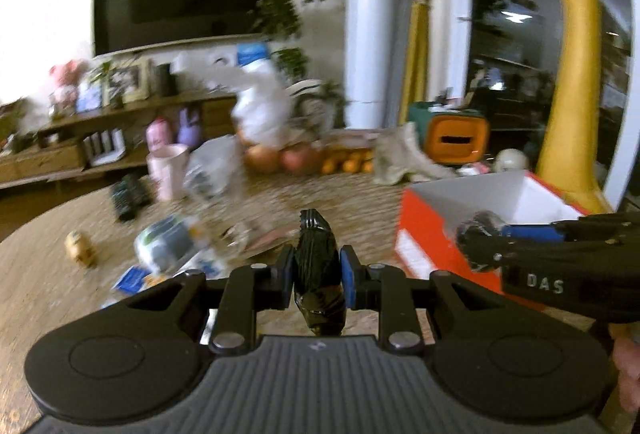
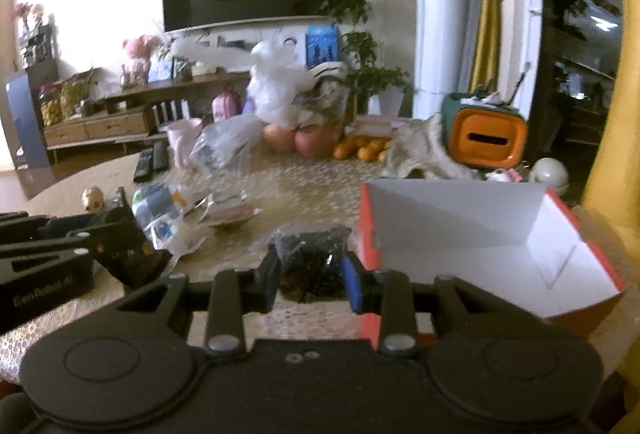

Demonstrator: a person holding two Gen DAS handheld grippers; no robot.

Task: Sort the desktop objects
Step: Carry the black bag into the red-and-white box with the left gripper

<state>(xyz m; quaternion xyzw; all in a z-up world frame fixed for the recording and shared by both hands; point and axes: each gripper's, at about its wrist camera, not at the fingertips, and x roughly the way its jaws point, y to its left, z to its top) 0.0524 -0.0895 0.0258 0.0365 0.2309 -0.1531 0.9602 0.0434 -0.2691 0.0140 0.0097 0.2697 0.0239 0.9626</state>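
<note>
My left gripper (image 1: pixel 316 274) is shut on a glossy black packet (image 1: pixel 318 270) held upright above the table. My right gripper (image 2: pixel 310 276) is shut on a dark crinkled packet (image 2: pixel 312 262) and holds it just left of an open red box with a white inside (image 2: pixel 480 234). In the left wrist view the right gripper (image 1: pixel 480 240) hangs over the near left corner of the red box (image 1: pixel 424 234). In the right wrist view the left gripper (image 2: pixel 132 254) shows at the left with its black packet (image 2: pixel 132 258).
Loose snack packets (image 2: pixel 168 209), a small skull figure (image 2: pixel 93 197), remotes (image 2: pixel 150 157), a pink mug (image 2: pixel 182 141), clear and white plastic bags (image 2: pixel 276 89), apples and oranges (image 2: pixel 312 141), an orange-green box (image 2: pixel 486 133) and a yellow giraffe (image 1: pixel 572 73) crowd the lace-covered table (image 2: pixel 312 181).
</note>
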